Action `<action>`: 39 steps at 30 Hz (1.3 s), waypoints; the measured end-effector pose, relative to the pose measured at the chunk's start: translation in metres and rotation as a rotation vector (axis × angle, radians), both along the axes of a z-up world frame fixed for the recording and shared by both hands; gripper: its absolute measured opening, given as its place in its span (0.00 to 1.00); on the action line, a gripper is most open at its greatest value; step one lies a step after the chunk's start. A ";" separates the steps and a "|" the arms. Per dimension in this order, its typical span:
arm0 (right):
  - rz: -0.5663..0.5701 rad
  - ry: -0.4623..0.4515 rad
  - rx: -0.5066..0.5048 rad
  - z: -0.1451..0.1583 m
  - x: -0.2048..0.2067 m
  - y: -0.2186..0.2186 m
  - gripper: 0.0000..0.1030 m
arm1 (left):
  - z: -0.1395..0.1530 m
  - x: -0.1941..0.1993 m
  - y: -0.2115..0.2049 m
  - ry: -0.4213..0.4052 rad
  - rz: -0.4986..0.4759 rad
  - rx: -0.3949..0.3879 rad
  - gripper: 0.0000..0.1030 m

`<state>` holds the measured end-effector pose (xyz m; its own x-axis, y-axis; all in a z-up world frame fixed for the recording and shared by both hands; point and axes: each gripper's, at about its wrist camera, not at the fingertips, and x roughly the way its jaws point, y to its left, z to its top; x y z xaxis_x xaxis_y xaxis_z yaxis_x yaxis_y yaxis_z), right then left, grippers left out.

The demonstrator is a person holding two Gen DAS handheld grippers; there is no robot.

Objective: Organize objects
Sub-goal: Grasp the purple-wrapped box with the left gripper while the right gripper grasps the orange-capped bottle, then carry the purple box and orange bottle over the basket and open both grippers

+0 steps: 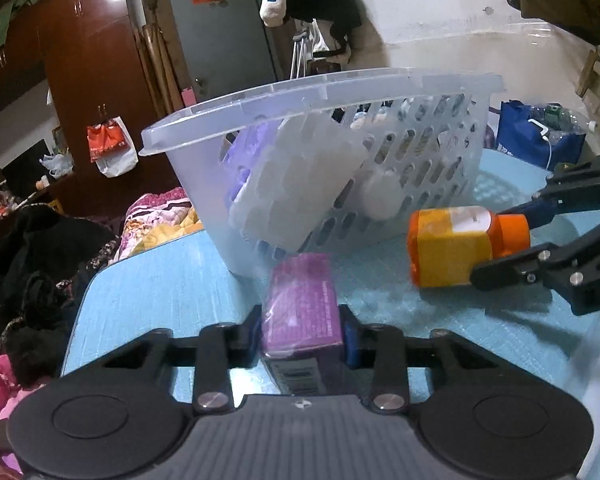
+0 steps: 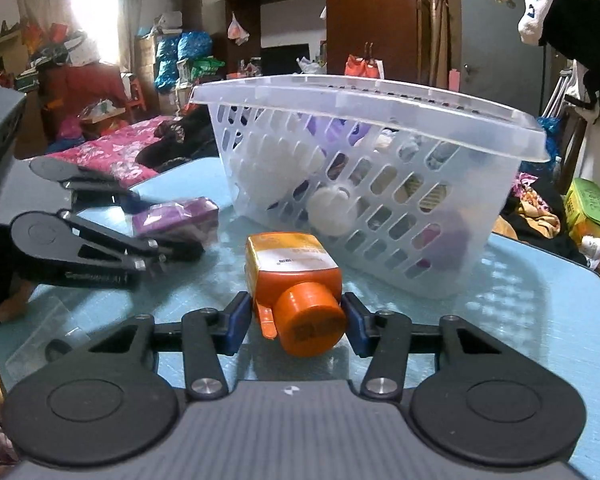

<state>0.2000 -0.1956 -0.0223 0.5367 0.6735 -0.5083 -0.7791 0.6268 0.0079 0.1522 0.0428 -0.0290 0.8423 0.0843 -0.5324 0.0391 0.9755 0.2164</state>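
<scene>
A: Two grippers were in play, one in each of the person's hands. In the left wrist view the left gripper (image 1: 302, 338) sat at the bottom centre of the frame, its fingers clamped on a purple rectangular cardboard box wrapped in clear film (image 1: 302, 312).

B: And the other one?

A: The right gripper (image 2: 298, 326) filled the lower middle of the right wrist view. Its blue-padded fingers (image 2: 236, 326) stood on either side of an orange plastic bottle with a yellow label and an orange screw cap (image 2: 296, 280), pressed against the cap end. The bottle lay on its side with the cap pointing towards the camera.

B: Where was the basket?

A: The translucent white perforated plastic basket (image 1: 380, 84) took up the centre and upper middle of the left wrist view, standing on the light blue table top (image 1: 160, 292). It looked tilted, though the fisheye lens may account for that. Behind its slotted wall, some pale and purple items showed, too blurred to name.

B: How did the two held things sit relative to it?

A: Both were outside the basket, in front of it, in the lower half of each frame. In the right wrist view the purple box appeared at centre left, near the basket's left corner, with the left gripper coming in from the left edge. In the left wrist view the orange bottle showed at centre right, just beside the basket's near wall, with the right gripper reaching in from the right edge.
</scene>
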 end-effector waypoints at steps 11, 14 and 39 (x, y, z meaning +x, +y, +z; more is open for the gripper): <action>-0.024 -0.068 0.042 0.012 -0.007 -0.012 0.51 | 0.018 -0.017 -0.013 -0.110 -0.024 0.012 0.39; -0.032 -0.085 0.065 0.016 -0.010 -0.019 0.51 | 0.023 -0.022 -0.019 -0.137 -0.029 0.012 0.39; -0.172 -0.251 0.210 0.116 0.040 -0.013 0.51 | 0.153 0.051 -0.034 -0.278 0.054 0.007 0.39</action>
